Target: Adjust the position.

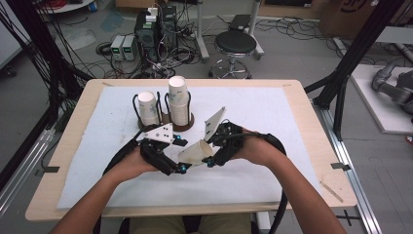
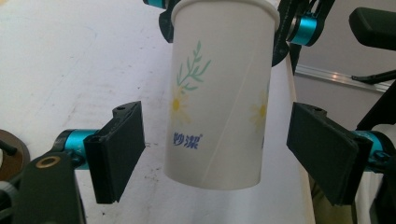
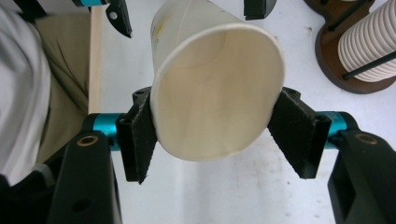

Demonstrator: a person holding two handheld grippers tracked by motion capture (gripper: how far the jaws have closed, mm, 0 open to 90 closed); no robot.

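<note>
Flower-printed white paper cup (image 2: 219,93), rim squashed oval, clamped in right hand-held gripper (image 3: 217,133); left hand-held gripper (image 2: 217,149) released.

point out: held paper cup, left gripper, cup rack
white flower-printed paper cup (image 2: 219,102), left gripper view, printed side wall
left gripper (image 2: 217,156), left gripper view, midway between its open jaws
dark wire cup rack on round wooden base (image 1: 185,127), high view, base rim

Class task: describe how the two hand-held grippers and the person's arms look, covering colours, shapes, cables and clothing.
Each gripper, left gripper and right gripper, has a black frame, two flat black rectangular jaws on turquoise metal collars, and brass-coloured rivets. A pale three-cornered plate with dark dots tops each. A thick black cable trails from each towards the person. The forearms are bare, with no sleeves in view.
</note>
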